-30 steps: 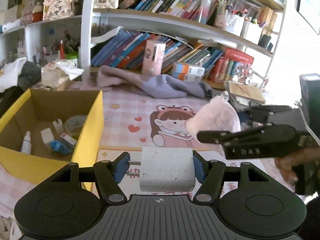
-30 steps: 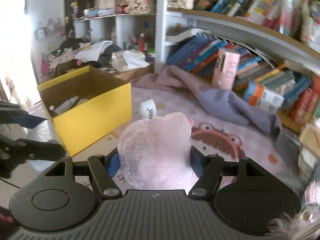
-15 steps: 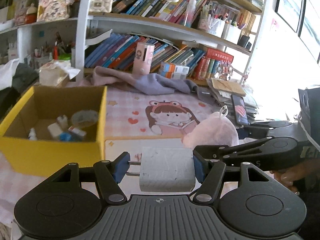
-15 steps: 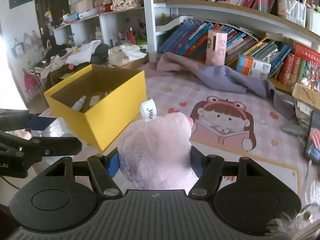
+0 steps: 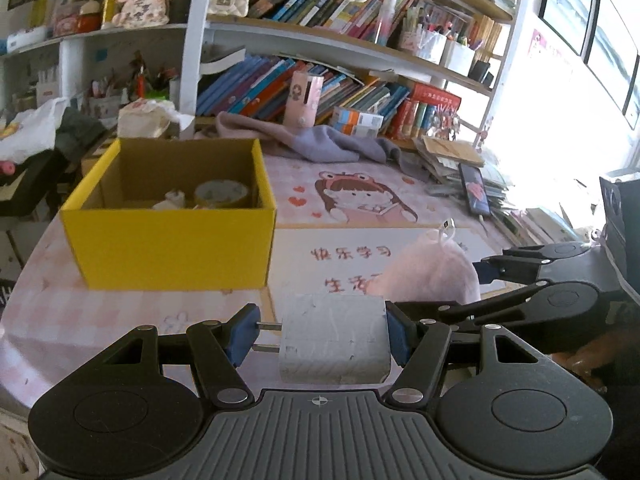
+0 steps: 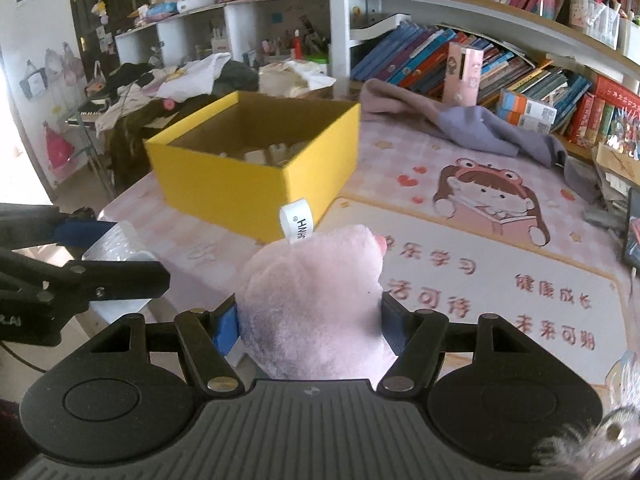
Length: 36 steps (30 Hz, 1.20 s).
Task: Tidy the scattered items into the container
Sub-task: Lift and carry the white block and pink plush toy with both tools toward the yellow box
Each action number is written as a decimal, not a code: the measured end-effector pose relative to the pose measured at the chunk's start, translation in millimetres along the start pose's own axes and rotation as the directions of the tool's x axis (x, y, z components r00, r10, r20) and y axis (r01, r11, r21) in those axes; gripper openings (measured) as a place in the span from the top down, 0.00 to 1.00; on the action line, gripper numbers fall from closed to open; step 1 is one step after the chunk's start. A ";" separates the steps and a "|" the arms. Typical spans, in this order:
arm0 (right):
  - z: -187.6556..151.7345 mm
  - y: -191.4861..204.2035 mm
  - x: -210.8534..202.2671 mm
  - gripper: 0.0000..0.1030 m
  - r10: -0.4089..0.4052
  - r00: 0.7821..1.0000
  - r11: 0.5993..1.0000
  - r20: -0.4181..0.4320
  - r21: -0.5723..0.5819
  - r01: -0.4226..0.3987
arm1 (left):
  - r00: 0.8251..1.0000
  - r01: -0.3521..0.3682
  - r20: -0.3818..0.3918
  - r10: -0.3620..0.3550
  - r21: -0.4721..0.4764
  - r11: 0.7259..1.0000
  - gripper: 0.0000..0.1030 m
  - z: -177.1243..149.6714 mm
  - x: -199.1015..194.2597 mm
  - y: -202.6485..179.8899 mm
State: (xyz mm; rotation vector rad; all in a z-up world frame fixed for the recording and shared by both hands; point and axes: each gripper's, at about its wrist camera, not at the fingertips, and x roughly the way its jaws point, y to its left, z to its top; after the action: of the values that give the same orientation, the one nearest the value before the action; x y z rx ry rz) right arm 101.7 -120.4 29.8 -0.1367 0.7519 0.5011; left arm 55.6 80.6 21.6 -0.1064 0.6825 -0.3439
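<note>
Charger block (image 5: 334, 339), white and scuffed, sits clamped between the blue pads of the left tongs (image 5: 320, 338), its two metal prongs pointing left against one pad, so the grip runs end to end and keeps it from twisting. Just to its right, the right tongs (image 6: 310, 326) are closed around a pink plush toy (image 6: 312, 304), squeezing the soft body low down so that the fabric tag (image 6: 297, 225) stands up free; the tag reads something like "HWA", the rest being hidden. Both items hang above the near edge of the table (image 5: 132, 308), apart from its surface, which suits a carry toward the container. That container, a yellow cardboard box (image 5: 172, 248), stands open on the far left of the table, already holding a roll of tape (image 5: 221, 193) and some small pale items, and nothing blocks the way in from above. The left load is probably the closer of the two to the box. Beneath lies a pink desk mat (image 6: 492, 240) printed with a reading cartoon girl in a frog hood and red Chinese slogans, among them 快乐学习 and 健康成长. Beyond, a grey cloth (image 5: 332, 144) is slumped against crowded bookshelves (image 5: 320, 8).
</note>
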 end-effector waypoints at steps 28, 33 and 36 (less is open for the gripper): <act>8.6 74.2 2.2 0.36 0.023 1.000 0.995 0.009 -0.099 -0.022 | 0.994 -0.103 0.041 0.105 -0.044 0.994 0.37 -17.2 -41.8 49.7; 14.7 79.6 7.9 0.36 0.046 0.999 0.993 0.004 -0.111 -0.045 | 0.993 -0.117 0.020 0.118 -0.055 0.992 0.37 -16.5 -40.2 56.5; 18.1 81.9 11.7 0.36 0.061 0.998 0.992 0.002 -0.114 -0.060 | 0.992 -0.127 0.006 0.127 -0.058 0.990 0.37 -16.7 -38.3 60.5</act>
State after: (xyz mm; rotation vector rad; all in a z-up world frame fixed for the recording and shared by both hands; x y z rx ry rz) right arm 80.6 -39.0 39.6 -0.2196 0.7241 0.6022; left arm 34.0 150.9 19.1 -0.1186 0.6860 -0.2016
